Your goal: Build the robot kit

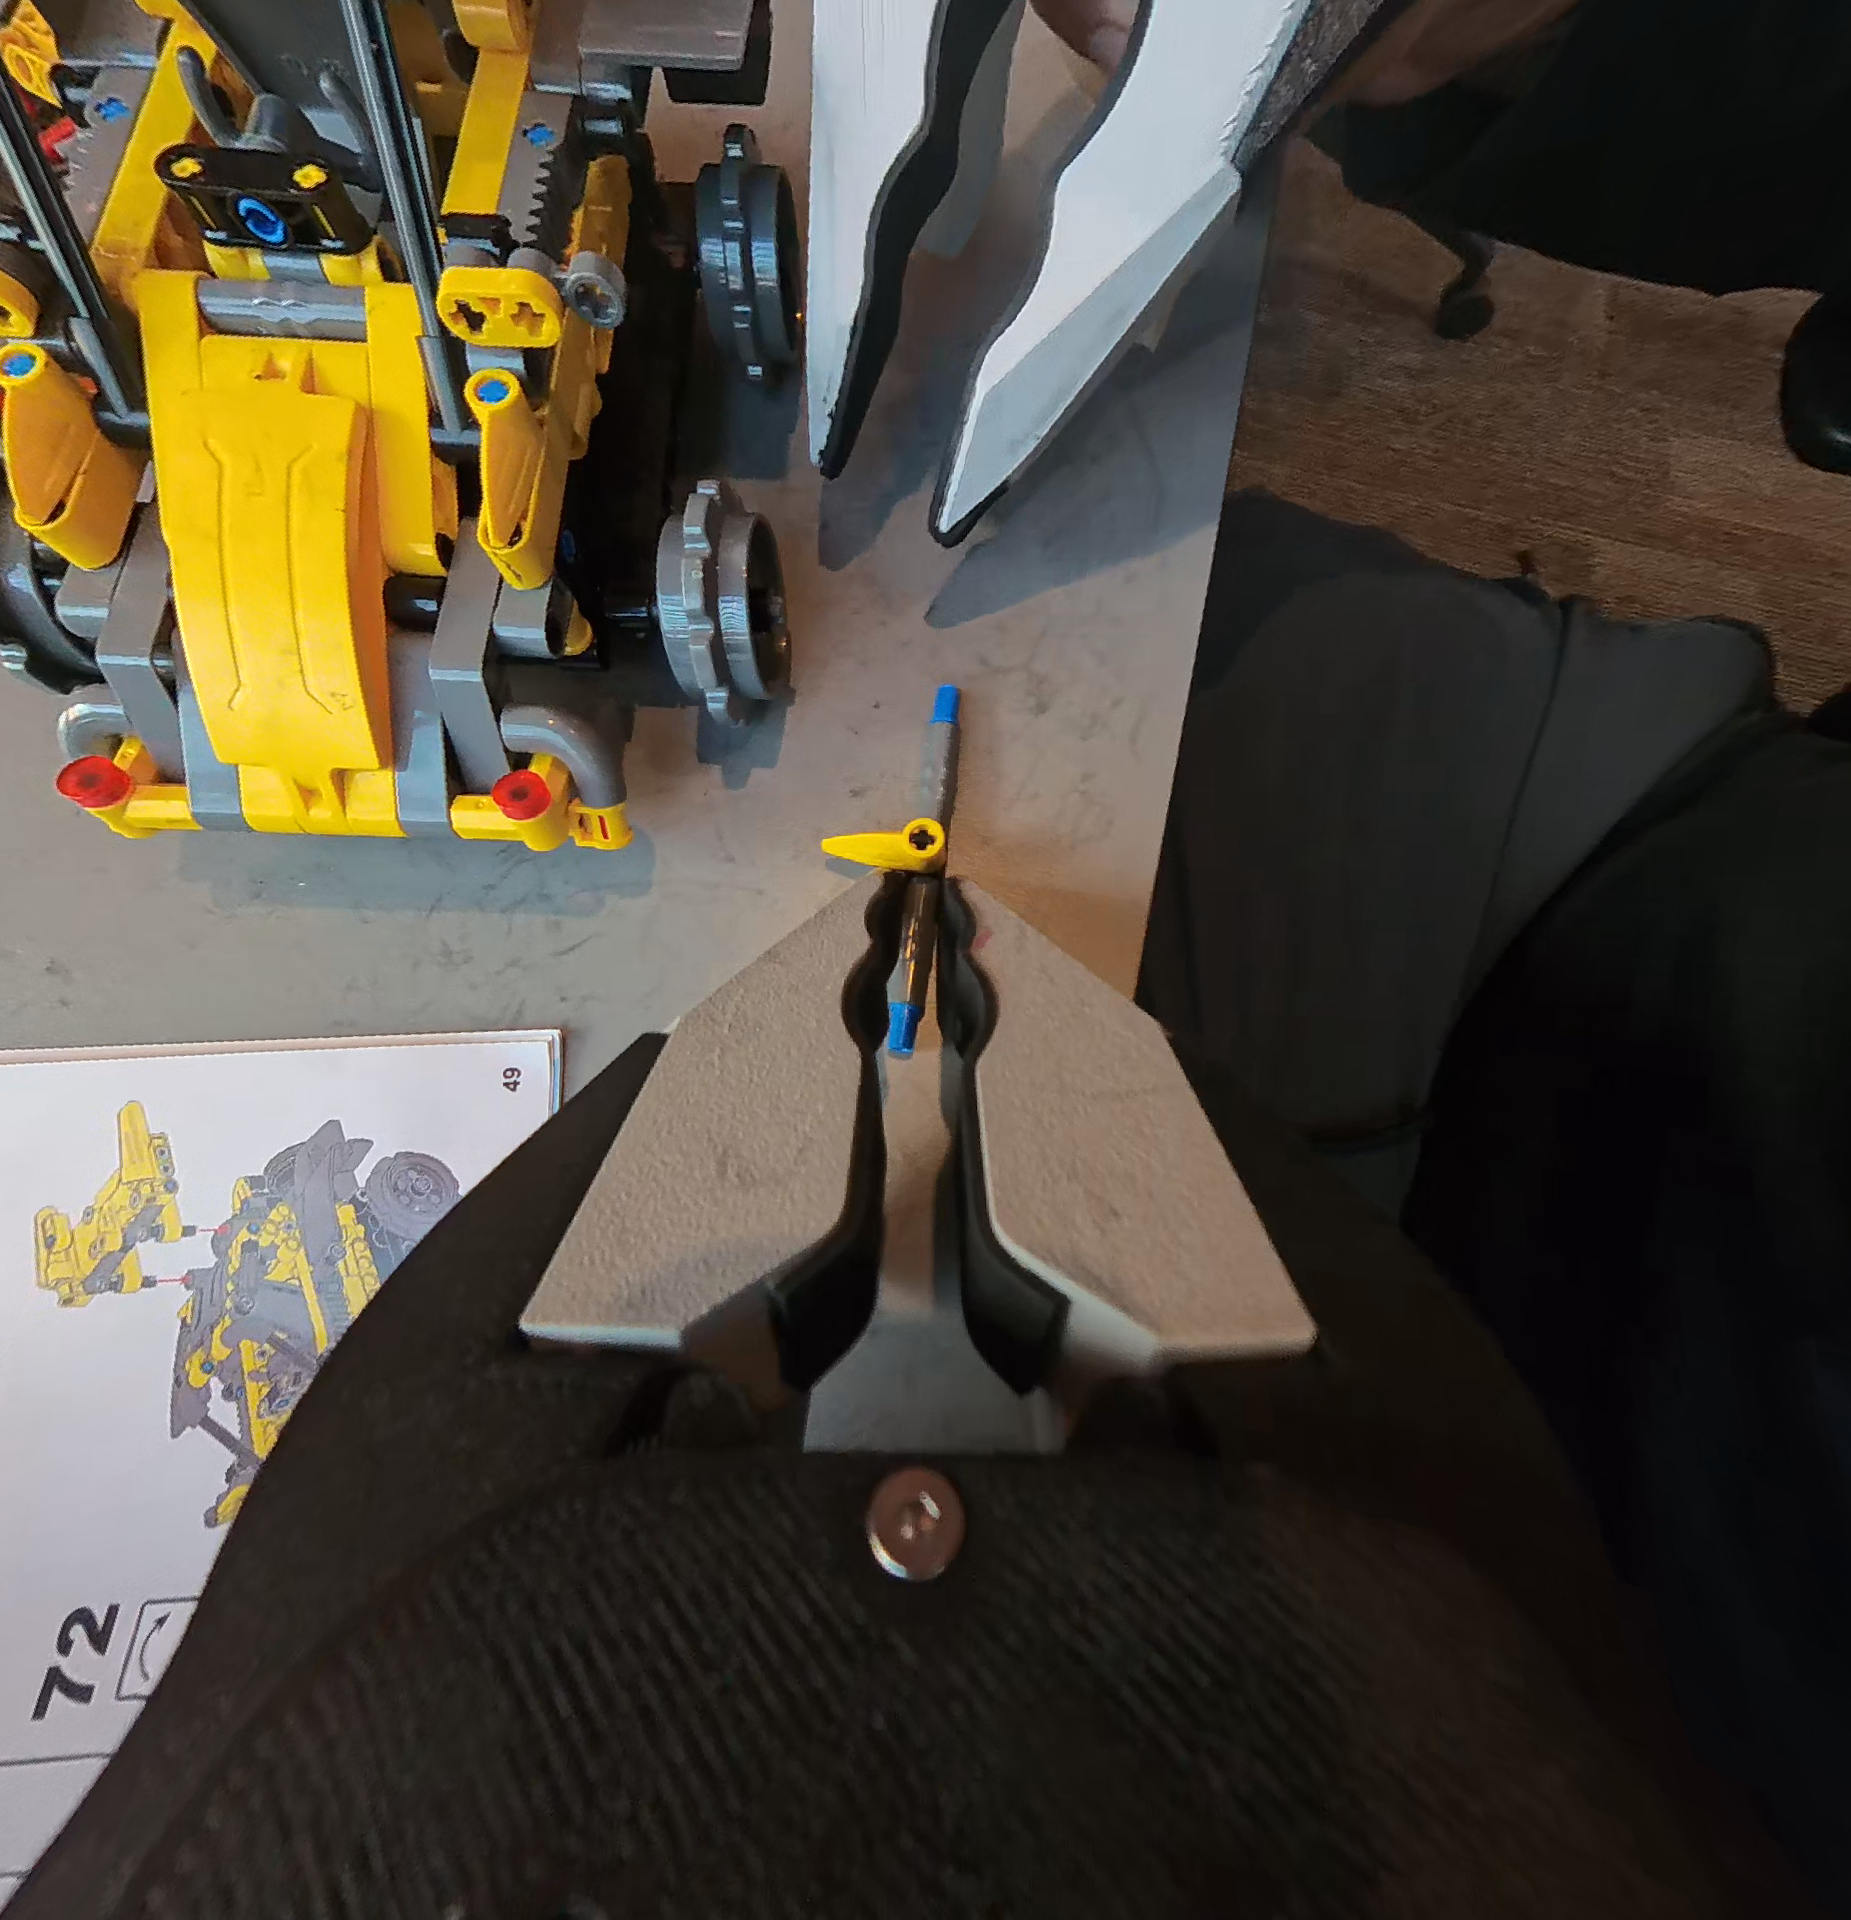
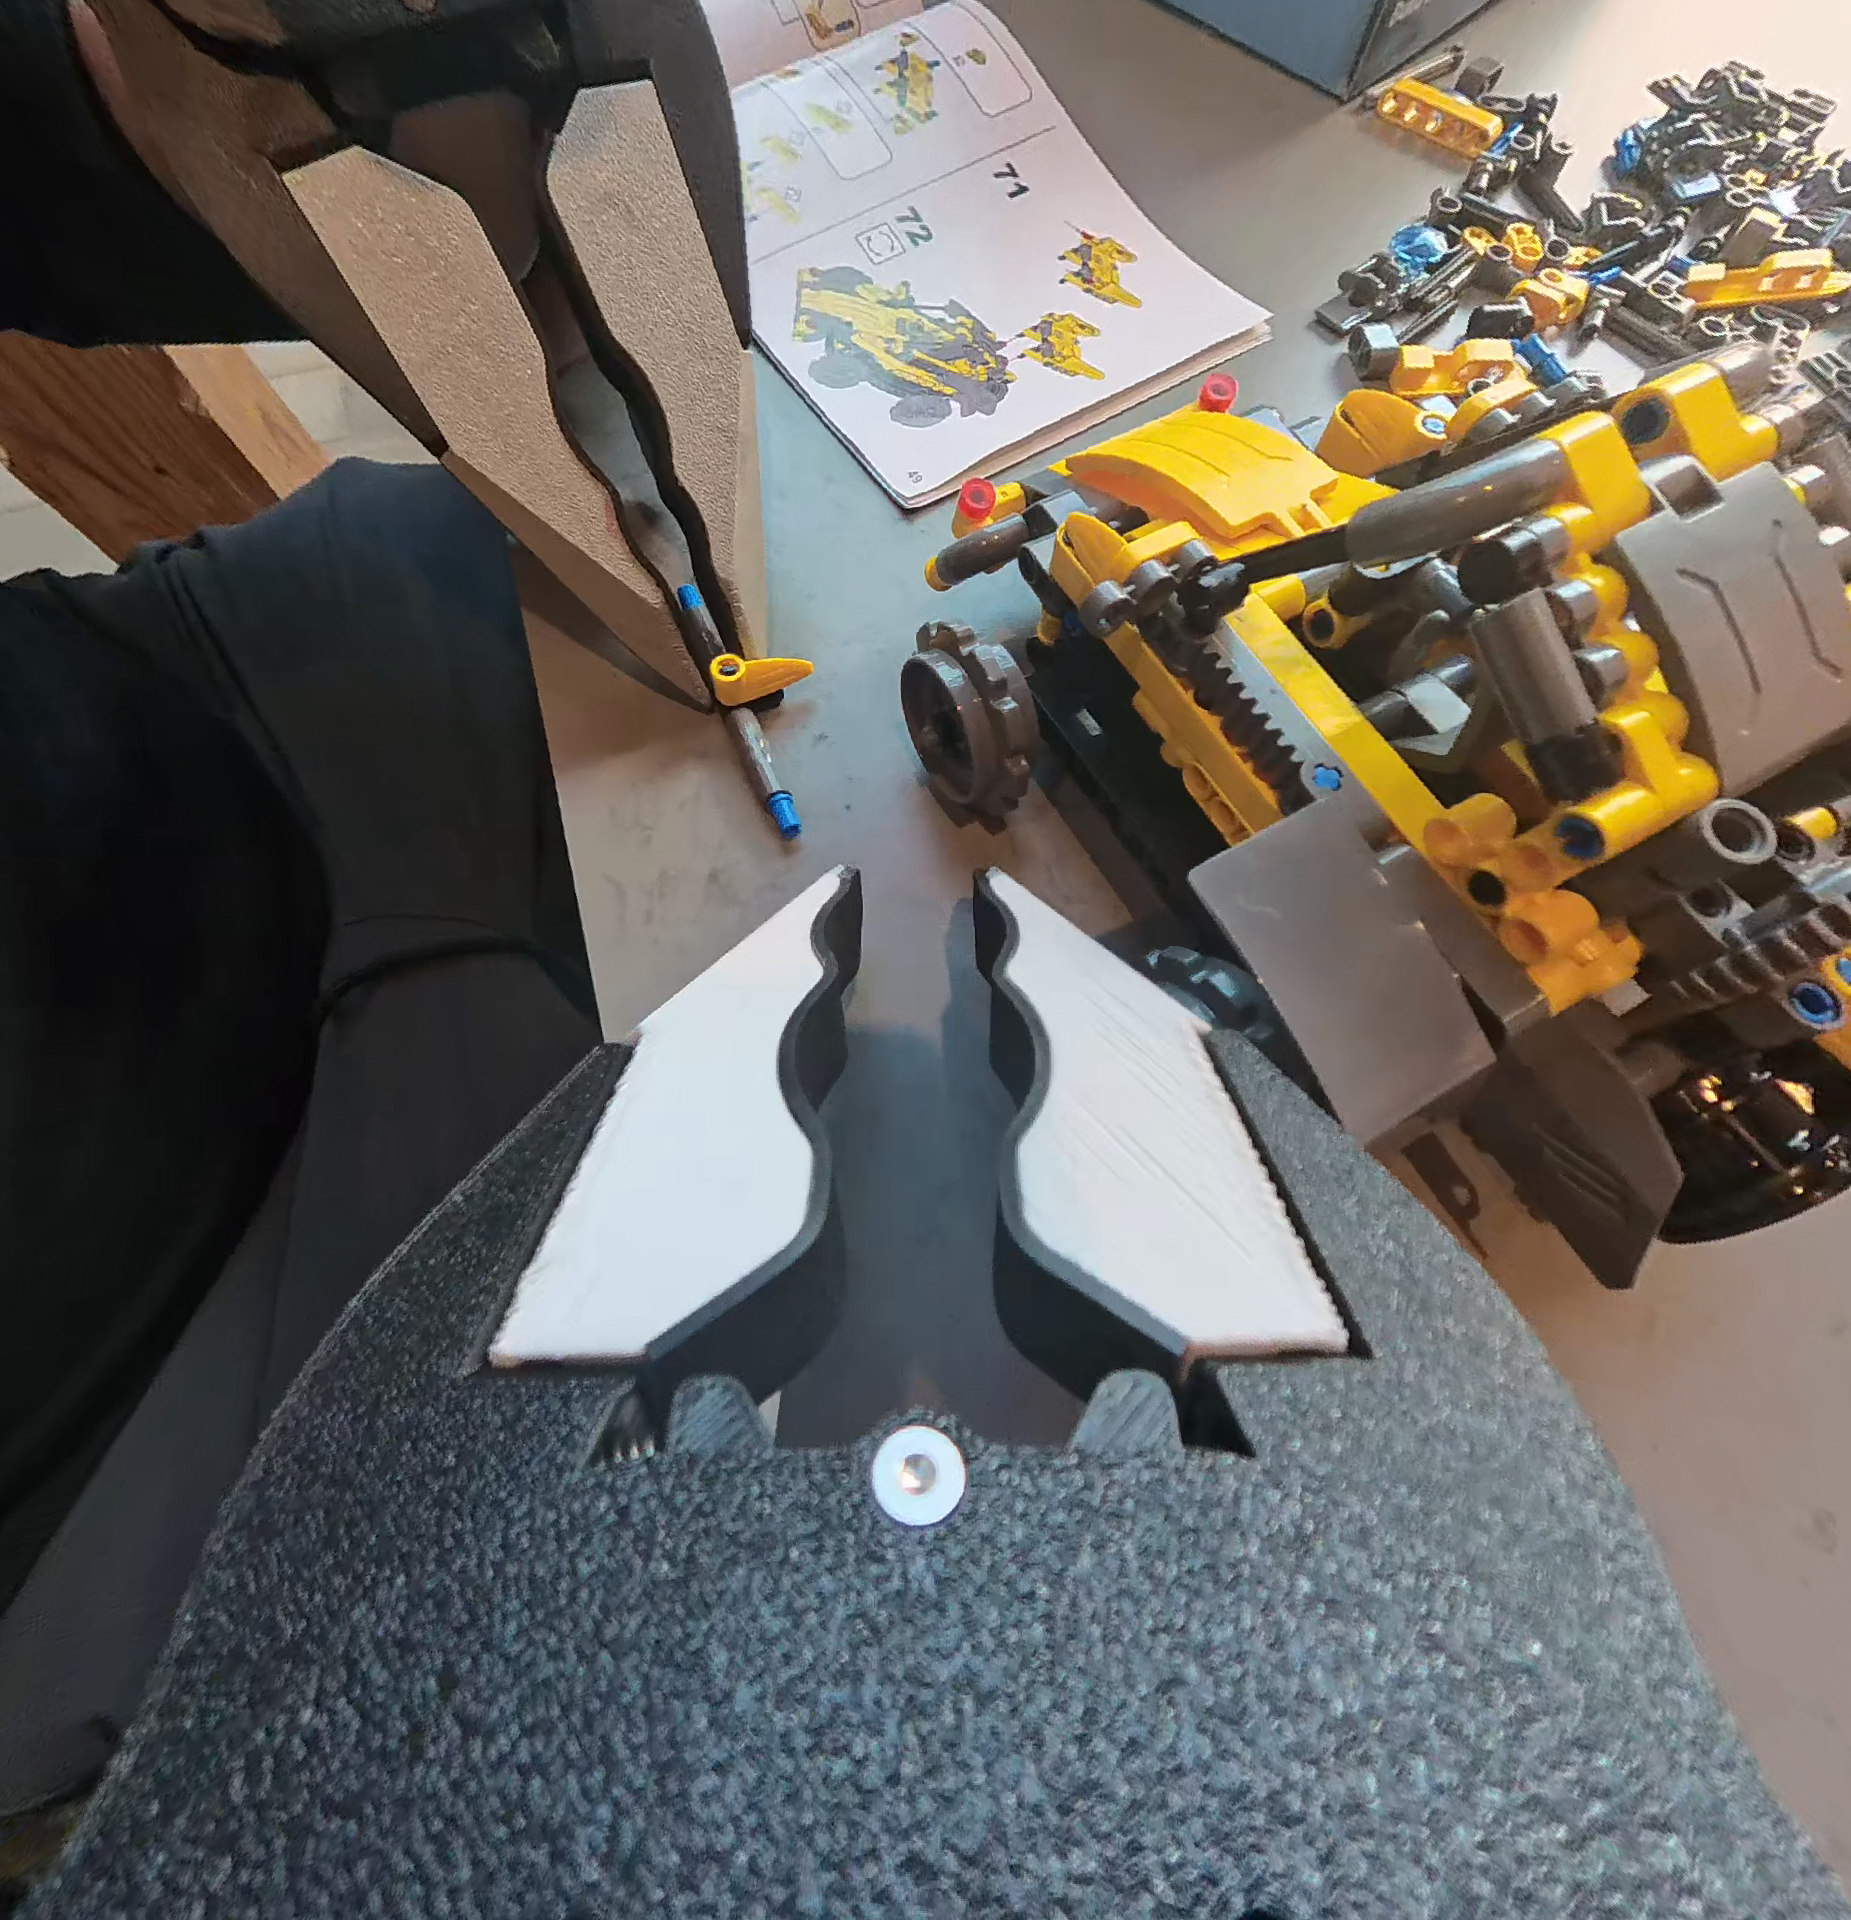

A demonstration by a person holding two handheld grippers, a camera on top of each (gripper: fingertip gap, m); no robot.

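Grey axle (image 1: 926, 883), capped blue at both ends and carrying a small yellow connector (image 1: 890, 844), sits pinched between the tips of my left gripper (image 1: 916, 894); its far end reaches out over the grey table (image 1: 1056, 665), close to the table's edge. From the right wrist view I see that same axle (image 2: 757, 750) slanting down from the left gripper (image 2: 729, 675), its lower blue tip at or just above the tabletop; I cannot tell which. My right gripper (image 2: 916, 883) hangs slack with its jaws parted and nothing between them, just short of that blue tip. Beside both sits the yellow and grey brick-built vehicle (image 2: 1420, 748), a dark sprocket wheel (image 2: 968, 722) on its near side. An open instruction booklet (image 2: 983, 260) lies beyond, and loose parts (image 2: 1627, 229) are scattered farther off.
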